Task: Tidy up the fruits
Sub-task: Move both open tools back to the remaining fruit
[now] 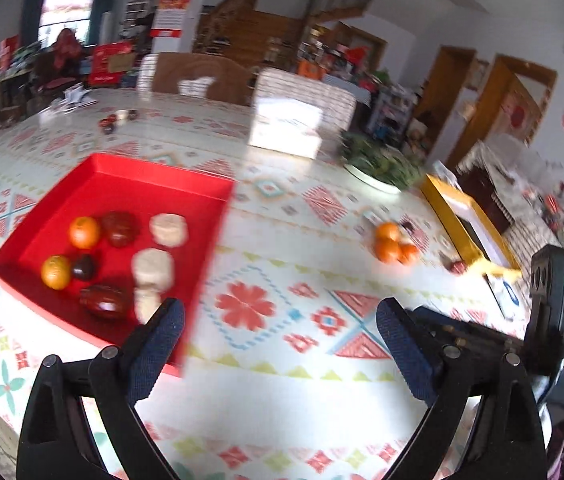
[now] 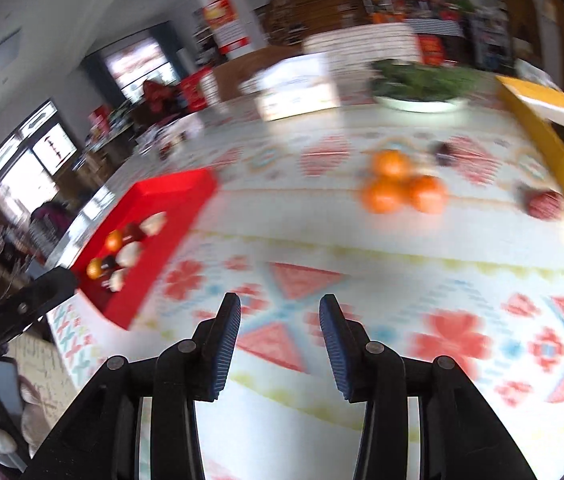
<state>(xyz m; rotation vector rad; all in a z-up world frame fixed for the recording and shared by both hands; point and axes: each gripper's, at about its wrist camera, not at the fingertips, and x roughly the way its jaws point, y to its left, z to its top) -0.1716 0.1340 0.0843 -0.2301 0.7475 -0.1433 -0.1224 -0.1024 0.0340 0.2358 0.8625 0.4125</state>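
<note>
Red tray, toward the tabletop's left edge, holds fruits in rows; loose oranges lie toward the right edge. Left gripper gapes wide, empty; right gripper partly apart, empty. Only the blurred right view shows a reddish, possibly round fruit.

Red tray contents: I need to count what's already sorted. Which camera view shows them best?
The left wrist view. It looks down into the red tray, so the oranges, dark fruits and pale round pieces lie separate and countable. The right wrist view shows the tray far left, side-on and blurred, its contents overlapping.
</note>
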